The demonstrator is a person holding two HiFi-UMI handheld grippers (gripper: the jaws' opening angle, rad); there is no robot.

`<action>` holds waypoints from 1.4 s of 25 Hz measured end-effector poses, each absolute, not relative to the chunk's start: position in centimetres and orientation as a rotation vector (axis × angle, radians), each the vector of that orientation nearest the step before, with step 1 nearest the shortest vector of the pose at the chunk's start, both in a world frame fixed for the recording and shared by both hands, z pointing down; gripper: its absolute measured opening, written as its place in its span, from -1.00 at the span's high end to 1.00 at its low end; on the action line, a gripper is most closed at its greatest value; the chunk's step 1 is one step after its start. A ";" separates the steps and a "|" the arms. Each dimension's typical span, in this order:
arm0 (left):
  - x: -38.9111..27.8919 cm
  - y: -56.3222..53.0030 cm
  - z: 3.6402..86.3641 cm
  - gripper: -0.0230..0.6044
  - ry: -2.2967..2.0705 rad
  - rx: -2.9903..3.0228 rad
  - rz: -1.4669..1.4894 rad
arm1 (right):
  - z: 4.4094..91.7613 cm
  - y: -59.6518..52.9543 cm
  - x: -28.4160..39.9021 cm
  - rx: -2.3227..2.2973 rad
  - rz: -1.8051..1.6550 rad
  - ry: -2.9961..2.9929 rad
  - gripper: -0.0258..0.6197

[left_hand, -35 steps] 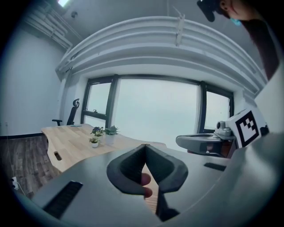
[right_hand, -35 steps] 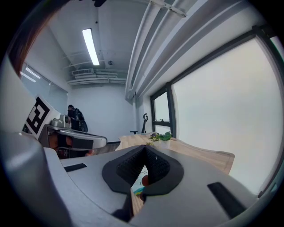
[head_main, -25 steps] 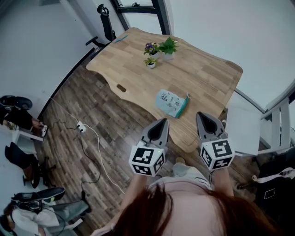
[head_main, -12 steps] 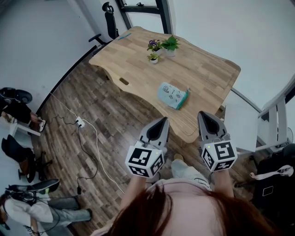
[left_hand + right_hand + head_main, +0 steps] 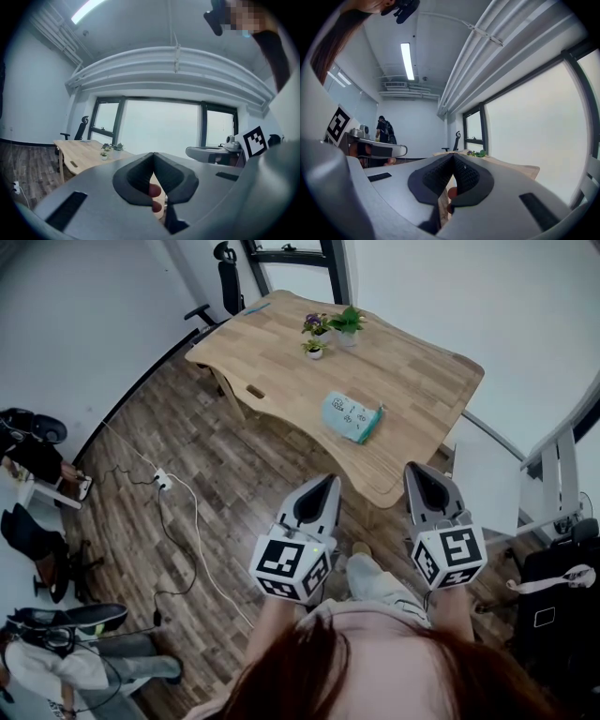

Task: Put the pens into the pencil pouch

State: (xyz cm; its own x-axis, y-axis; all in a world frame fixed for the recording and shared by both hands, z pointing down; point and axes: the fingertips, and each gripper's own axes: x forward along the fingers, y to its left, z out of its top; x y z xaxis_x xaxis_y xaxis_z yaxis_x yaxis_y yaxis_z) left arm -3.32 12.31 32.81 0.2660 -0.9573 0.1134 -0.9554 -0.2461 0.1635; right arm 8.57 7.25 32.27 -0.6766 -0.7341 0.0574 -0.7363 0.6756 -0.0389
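the head view looks steeply down from above the person, the left gripper [image 5: 330, 482] and right gripper [image 5: 413, 470] near at lower centre, the wooden table [image 5: 412, 381] farther off above them. both gripper views face level over their own jaws, sharing that table with it.

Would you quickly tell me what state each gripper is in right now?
Left gripper: closed, jaws together, holding nothing.
Right gripper: closed, jaws together, holding nothing.
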 end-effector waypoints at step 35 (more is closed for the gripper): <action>-2.6 20.3 32.6 0.92 -1.934 2.279 0.015 | 32.4 14.9 10.7 1.181 -0.029 -2.810 0.92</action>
State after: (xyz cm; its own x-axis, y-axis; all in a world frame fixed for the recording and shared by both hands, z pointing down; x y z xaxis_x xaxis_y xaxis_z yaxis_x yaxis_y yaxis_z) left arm -2.58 20.32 32.57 0.1674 -0.9802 0.1060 -0.9817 -0.1558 0.1092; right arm 10.68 14.95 32.37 -0.6961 -0.7136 0.0783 -0.7119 0.7003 0.0534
